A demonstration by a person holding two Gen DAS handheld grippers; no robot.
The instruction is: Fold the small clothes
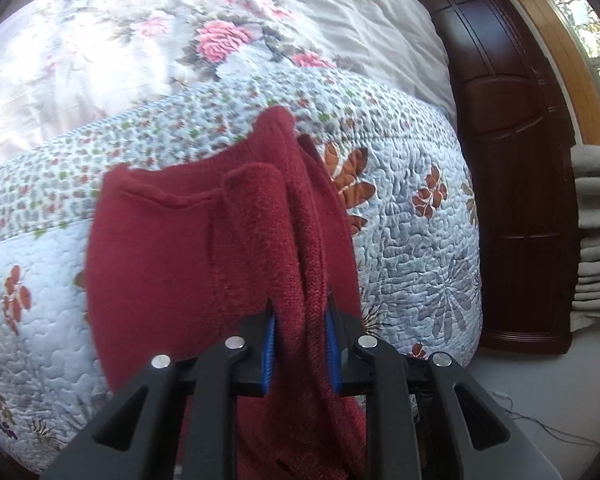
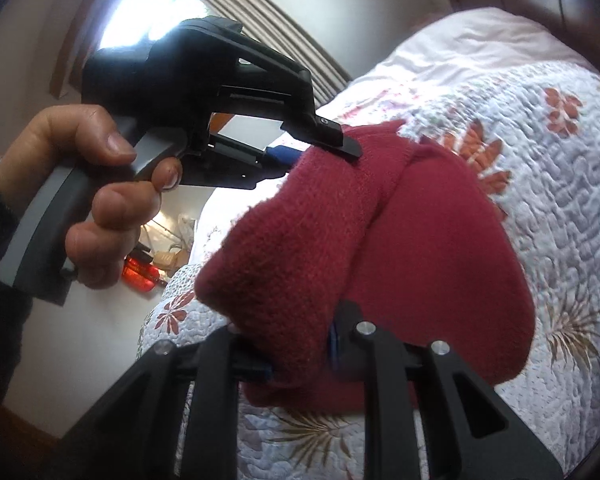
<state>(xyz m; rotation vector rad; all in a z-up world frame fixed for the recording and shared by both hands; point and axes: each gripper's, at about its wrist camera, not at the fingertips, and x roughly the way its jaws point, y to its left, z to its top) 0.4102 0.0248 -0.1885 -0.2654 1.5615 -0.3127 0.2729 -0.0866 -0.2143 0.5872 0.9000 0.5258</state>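
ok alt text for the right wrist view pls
Two handheld grippers hold a dark red knitted garment above a floral quilted bedspread: the right gripper clamps its near edge at the bottom, the left gripper, held in a hand, grips its far edge.

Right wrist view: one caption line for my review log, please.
Both grippers, right and left, clamp a dark red knit garment held above the floral quilt; a hand grips the left handle.

Home bedroom: quilted bed (image 1: 420,240), wooden headboard (image 1: 512,160).
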